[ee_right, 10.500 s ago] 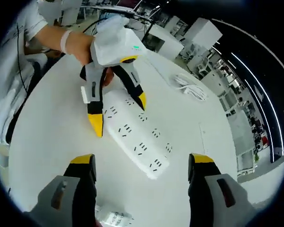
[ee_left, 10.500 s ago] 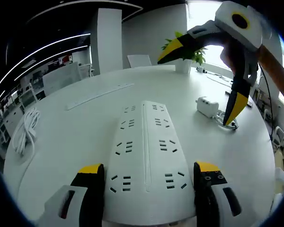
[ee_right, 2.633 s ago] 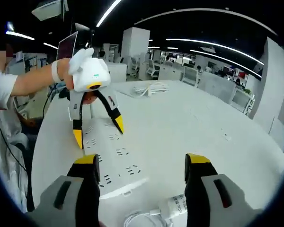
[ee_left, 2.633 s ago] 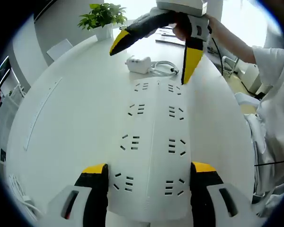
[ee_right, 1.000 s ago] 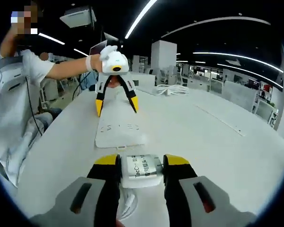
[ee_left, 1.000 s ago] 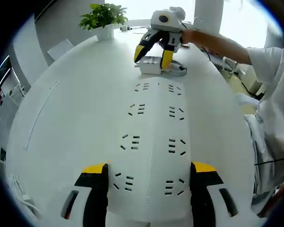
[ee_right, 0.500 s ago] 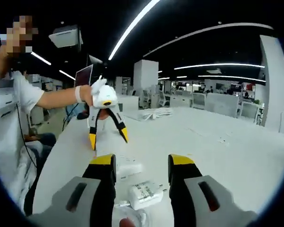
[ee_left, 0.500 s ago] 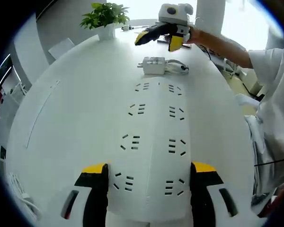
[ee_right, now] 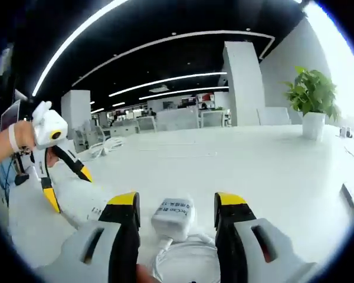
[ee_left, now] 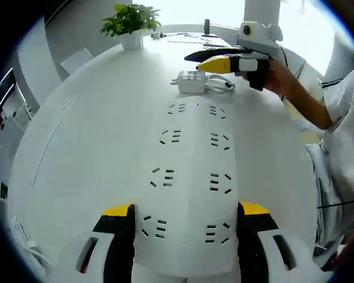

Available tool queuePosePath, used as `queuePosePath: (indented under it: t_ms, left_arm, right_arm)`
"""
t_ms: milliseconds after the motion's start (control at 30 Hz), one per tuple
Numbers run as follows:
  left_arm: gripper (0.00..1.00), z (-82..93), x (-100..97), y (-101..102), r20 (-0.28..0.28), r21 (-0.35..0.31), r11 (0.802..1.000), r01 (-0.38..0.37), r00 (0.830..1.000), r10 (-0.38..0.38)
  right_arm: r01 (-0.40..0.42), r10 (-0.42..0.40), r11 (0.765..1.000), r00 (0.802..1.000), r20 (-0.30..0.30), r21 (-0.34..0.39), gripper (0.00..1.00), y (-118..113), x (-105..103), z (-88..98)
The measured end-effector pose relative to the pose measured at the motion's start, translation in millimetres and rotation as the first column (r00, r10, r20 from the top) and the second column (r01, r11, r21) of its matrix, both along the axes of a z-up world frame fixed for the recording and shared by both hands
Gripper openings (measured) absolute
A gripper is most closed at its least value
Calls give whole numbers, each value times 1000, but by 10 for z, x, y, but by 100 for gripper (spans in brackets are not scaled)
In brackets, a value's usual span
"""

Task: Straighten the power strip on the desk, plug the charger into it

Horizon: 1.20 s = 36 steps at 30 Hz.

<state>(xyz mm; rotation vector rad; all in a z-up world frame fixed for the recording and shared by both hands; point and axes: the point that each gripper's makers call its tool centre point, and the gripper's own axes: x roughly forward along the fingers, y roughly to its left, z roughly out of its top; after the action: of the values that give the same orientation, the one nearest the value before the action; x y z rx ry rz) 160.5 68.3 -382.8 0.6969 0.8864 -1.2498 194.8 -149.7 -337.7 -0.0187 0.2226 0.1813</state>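
Observation:
The white power strip [ee_left: 192, 177] lies lengthwise on the round white desk [ee_left: 94, 135]. My left gripper [ee_left: 186, 209] grips its near end, one jaw on each long side. Just past its far end sits the white charger [ee_left: 192, 79] with its coiled cable [ee_left: 221, 85]. My right gripper [ee_left: 193, 61] hovers low over it, coming in from the right. In the right gripper view the charger [ee_right: 174, 218] rests on the desk between my right gripper's [ee_right: 177, 203] open jaws, with a gap on each side. The left gripper [ee_right: 69, 188] and strip [ee_right: 85, 203] appear at the left.
A potted plant [ee_left: 130, 17] stands at the desk's far edge and appears again [ee_right: 310, 94] at the right. A bundled white cable [ee_right: 106, 147] lies further back on the desk. A person's sleeve and body [ee_left: 342, 130] border the desk's right side.
The right gripper let go of the charger, rose, then swung round and came down with its open jaws on either side of it. The left gripper and strip have stayed still.

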Motion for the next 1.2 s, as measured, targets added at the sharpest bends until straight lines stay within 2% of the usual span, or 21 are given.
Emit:
queuePosePath:
  t_ms: [67, 167, 233, 400, 467, 500, 600, 700, 767, 833, 933, 1033, 1100, 1133, 1200]
  left_arm:
    - [70, -1, -2, 1, 0, 1, 1000, -1, 1000, 1]
    - [70, 0, -5, 4, 0, 1, 1000, -2, 1000, 2]
    - [70, 1, -6, 5, 1, -2, 1000, -2, 1000, 2]
    - [70, 1, -7, 6, 2, -8, 1000, -3, 1000, 3]
    - [70, 1, -7, 7, 2, -7, 1000, -4, 1000, 4]
    - [70, 1, -8, 7, 2, -7, 1000, -4, 1000, 4]
    - [70, 1, -9, 5, 3, -11, 1000, -4, 1000, 4]
    - [70, 1, -10, 3, 2, -8, 1000, -4, 1000, 4]
    - [70, 1, -10, 2, 1, -6, 1000, -5, 1000, 5]
    - [70, 2, -9, 2, 2, -7, 1000, -7, 1000, 7]
    - [70, 3, -8, 1, 1, -6, 1000, -7, 1000, 7]
    - [70, 1, -9, -1, 1, -4, 1000, -7, 1000, 7]
    - [70, 0, -9, -2, 1, -4, 1000, -8, 1000, 8]
    - [70, 0, -8, -2, 1, -4, 1000, -8, 1000, 8]
    - [70, -2, -8, -2, 0, -2, 1000, -8, 1000, 8]
  right_arm:
    - [27, -28, 998, 1000, -4, -60, 46, -11, 29, 5]
    - [22, -22, 998, 1000, -3, -61, 42, 82, 63, 13]
    - [21, -23, 996, 999, -29, -87, 42, 122, 70, -59]
    - [51, -56, 992, 998, -39, -113, 41, 134, 82, -89]
    - [55, -63, 989, 997, -51, -136, 35, 112, 80, -116]
    - [48, -57, 988, 997, -58, -147, 31, 110, 71, -126]
    - [21, -32, 989, 997, -68, -149, 29, 119, 53, -135]
    - [-12, 4, 994, 997, -79, -111, 29, 120, 60, -142]
    - [-92, 84, 990, 993, -78, -107, 29, 167, 68, -144]
    - [-177, 168, 980, 981, -97, -96, 28, 186, 49, -154]
    - [-264, 254, 961, 960, -117, -80, 28, 190, 27, -161]
    - [-353, 342, 933, 931, -125, -70, 28, 214, 18, -163]
    - [-405, 396, 913, 908, -139, -49, 28, 216, 4, -168]
    - [-438, 426, 897, 893, -149, -61, 28, 215, -1, -173]
    - [-521, 504, 850, 848, -163, -84, 28, 246, -28, -179]
